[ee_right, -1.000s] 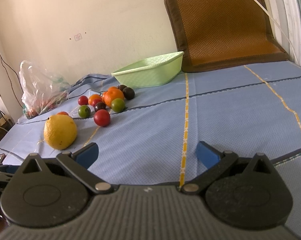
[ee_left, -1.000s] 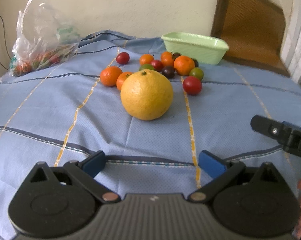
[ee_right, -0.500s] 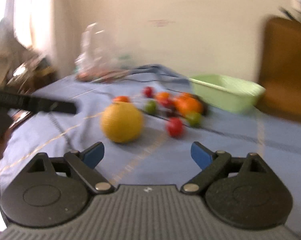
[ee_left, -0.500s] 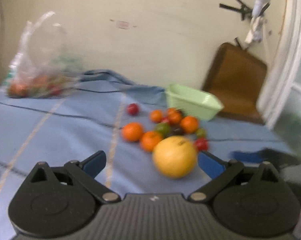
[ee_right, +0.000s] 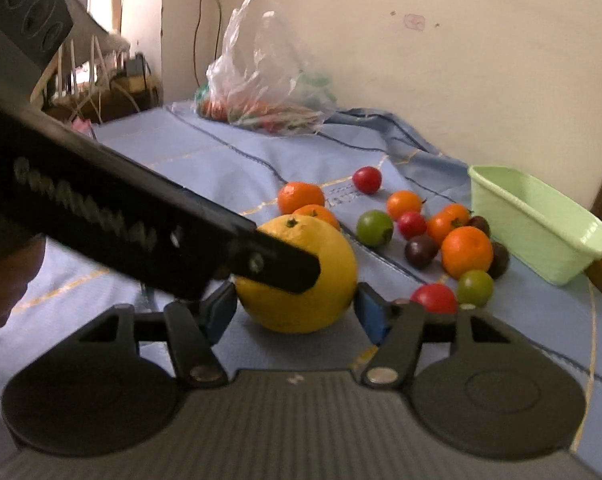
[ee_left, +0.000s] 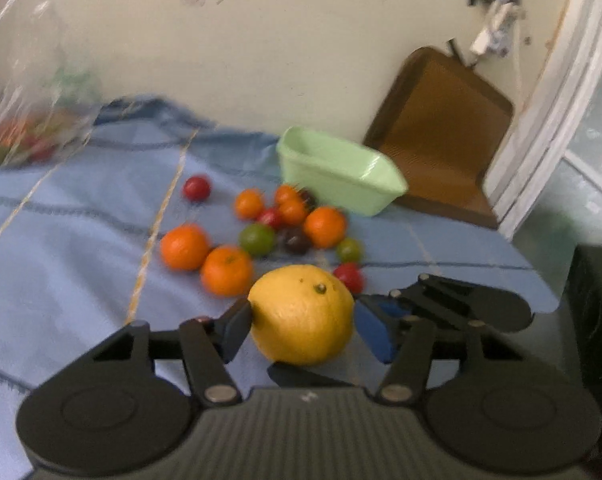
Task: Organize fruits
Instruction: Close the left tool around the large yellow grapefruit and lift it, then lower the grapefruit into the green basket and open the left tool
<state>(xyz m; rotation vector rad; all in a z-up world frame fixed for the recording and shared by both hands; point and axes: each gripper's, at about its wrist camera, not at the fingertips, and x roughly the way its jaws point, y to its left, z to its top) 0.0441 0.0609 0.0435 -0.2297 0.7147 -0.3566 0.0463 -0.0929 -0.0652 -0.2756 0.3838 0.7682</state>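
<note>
Nothing legible shows anywhere: the raised lettering on the left gripper's finger (ee_right: 101,216) (seen from the right wrist) is too blurred.

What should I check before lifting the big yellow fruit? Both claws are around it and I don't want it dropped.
1. Yellow citrus fruit between the left claw pads: ok; its jaws have just been closing.
2. Fruit between the right claw pads: ok; its jaws have also just been closing.
3. Pads pressing firmly on the fruit: cannot tell for either claw.
4. Claws clear of each other: not ok; a left claw finger lies across the fruit, close to the right claw's pad.
5. Green tub open and empty: ok.
6. Orange just behind the fruit clear of it: cannot tell.
</note>
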